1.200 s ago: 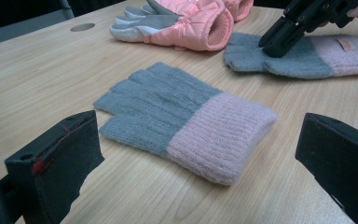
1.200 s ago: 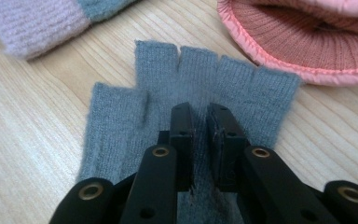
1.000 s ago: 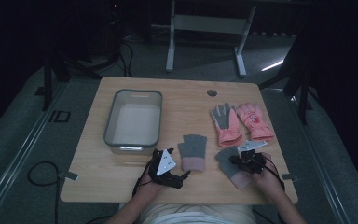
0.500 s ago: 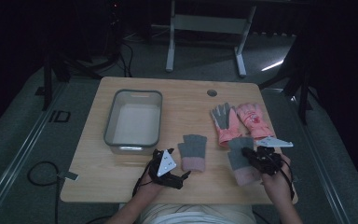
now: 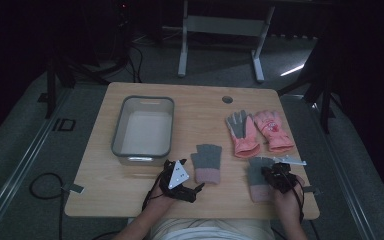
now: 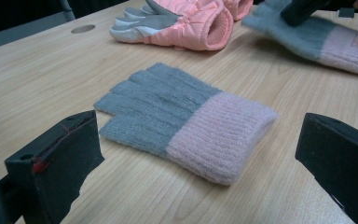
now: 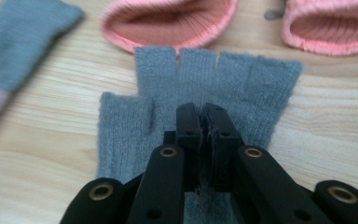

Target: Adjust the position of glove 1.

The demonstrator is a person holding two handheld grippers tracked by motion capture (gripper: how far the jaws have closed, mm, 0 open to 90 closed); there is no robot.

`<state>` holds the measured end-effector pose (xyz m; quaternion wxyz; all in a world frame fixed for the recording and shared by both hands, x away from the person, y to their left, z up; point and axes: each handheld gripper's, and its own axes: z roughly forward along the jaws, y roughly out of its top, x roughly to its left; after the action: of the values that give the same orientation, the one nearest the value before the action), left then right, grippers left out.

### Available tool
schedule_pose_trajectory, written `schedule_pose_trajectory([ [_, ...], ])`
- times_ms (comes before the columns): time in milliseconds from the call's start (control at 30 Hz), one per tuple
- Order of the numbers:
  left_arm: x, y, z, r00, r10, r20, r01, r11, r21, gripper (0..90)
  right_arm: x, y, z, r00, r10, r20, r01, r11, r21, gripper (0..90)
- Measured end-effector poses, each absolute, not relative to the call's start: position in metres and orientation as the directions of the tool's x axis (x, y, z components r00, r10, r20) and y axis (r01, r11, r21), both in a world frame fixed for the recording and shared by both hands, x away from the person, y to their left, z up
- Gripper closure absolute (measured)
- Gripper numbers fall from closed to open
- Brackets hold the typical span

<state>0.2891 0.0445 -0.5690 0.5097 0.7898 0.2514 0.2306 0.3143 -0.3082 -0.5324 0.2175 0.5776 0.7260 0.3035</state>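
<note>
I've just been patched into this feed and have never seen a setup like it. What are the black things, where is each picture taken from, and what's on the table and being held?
There is no robot arm: a person holds a hand-operated two-jaw clamp in each hand. The high view looks down on the wooden table; the other two cameras ride on the grippers and look along their black jaws.

On the table lie a grey tub, two pink padded gloves and two grey knit gloves with pink cuffs.

The left gripper is open, its jaws either side of the nearer knit glove without touching it. The right gripper is shut, pinching the fabric of the other knit glove.
</note>
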Motion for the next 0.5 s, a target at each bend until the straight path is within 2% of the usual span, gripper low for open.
schedule_pose_trajectory([
  [133,0.289,0.044,-0.569,0.767,0.632,0.110,0.160,-0.354,0.921,0.0,0.319,-0.311,-0.543,-0.217,0.976,0.012,0.714,0.150,0.684,80.1],
  [400,0.289,0.044,-0.569,0.768,0.631,0.109,0.161,-0.355,0.921,0.0,0.324,-0.314,-0.547,-0.251,0.968,0.007,0.717,0.181,0.673,74.6],
  [500,0.289,0.045,-0.569,0.768,0.631,0.108,0.161,-0.354,0.921,0.0,0.324,-0.316,-0.547,-0.259,0.966,0.026,0.715,0.174,0.677,68.3],
])
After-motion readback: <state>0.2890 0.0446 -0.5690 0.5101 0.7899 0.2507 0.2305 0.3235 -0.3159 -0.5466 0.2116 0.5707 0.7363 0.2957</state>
